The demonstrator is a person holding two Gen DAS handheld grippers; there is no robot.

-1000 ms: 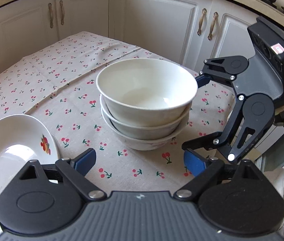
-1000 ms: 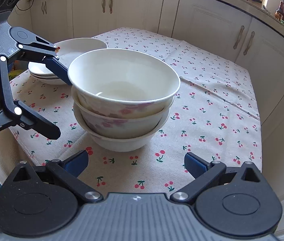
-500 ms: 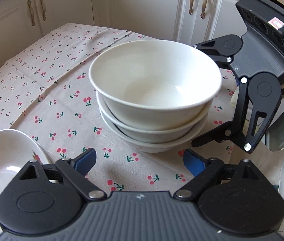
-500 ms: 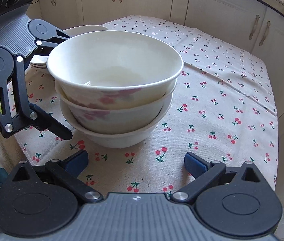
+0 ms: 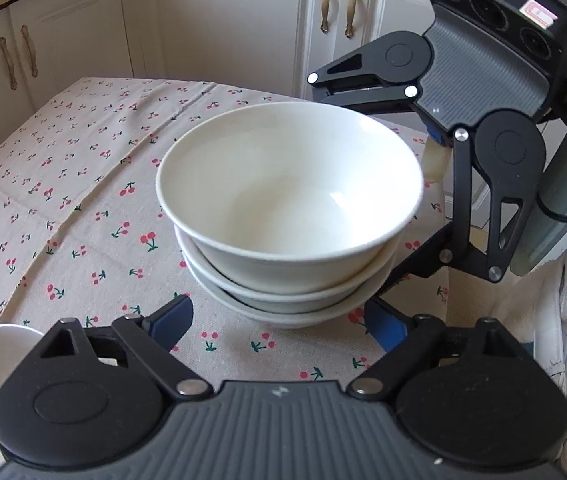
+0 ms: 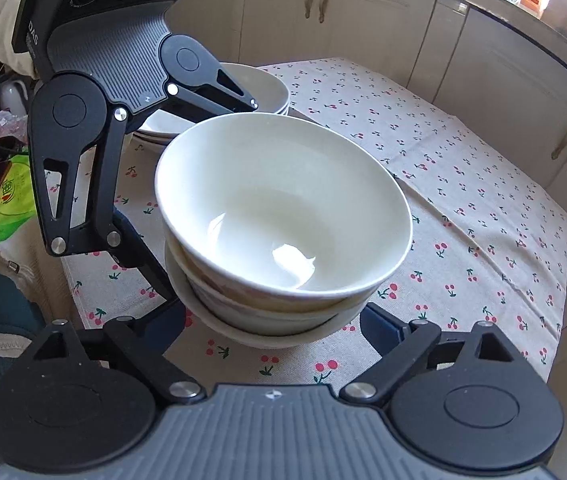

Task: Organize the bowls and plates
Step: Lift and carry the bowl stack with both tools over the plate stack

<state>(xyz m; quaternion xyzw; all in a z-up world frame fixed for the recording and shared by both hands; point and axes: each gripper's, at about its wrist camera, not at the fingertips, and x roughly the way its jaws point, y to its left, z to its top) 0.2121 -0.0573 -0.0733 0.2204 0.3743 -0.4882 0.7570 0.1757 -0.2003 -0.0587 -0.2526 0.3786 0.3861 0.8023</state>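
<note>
White stacked bowls [image 5: 289, 216] sit between both hand-held grippers

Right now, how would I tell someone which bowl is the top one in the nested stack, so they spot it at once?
Start at the cherry-print tablecloth and find the stack of three white bowls near its front edge, between the two grippers. The top bowl sits nested in the other two and shows its whole empty inside. Unlike the shallow plates stacked behind, it is deep and steep-sided.

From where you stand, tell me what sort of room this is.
Most likely a home kitchen: cream cupboards under a counter, stacked bowls on a cherry-print tablecloth.
</note>
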